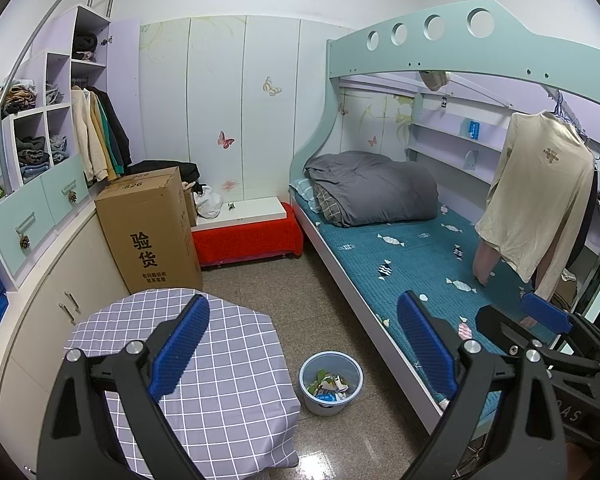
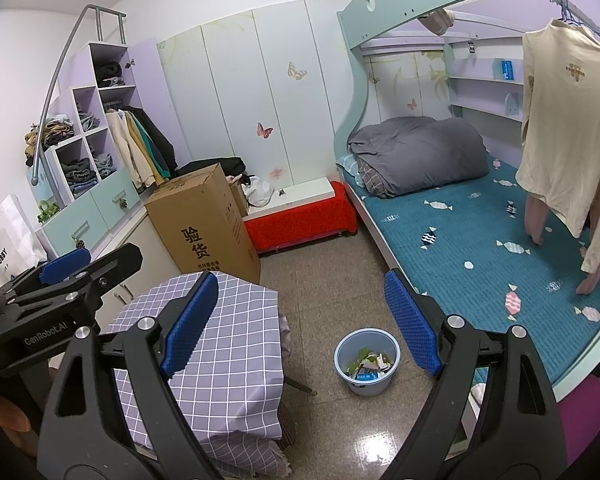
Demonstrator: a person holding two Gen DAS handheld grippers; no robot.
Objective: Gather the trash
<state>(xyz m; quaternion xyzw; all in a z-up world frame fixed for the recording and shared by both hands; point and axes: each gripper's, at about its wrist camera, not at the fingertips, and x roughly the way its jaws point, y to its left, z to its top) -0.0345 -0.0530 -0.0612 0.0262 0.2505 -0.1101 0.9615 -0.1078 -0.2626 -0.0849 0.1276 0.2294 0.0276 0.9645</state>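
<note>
The scraps in the bucket are too small to identify.

1. Left gripper: black angular arms carrying blue ribbed pads; silver round screws showing at the pivots.
2. Right gripper: showing the same build.
3. White "GenRobot.AI" lettering showing on the left gripper's black body in the right view.

bin: on floor, between worktop (left) and bed | trash: in bin | box: behind worktop
</note>
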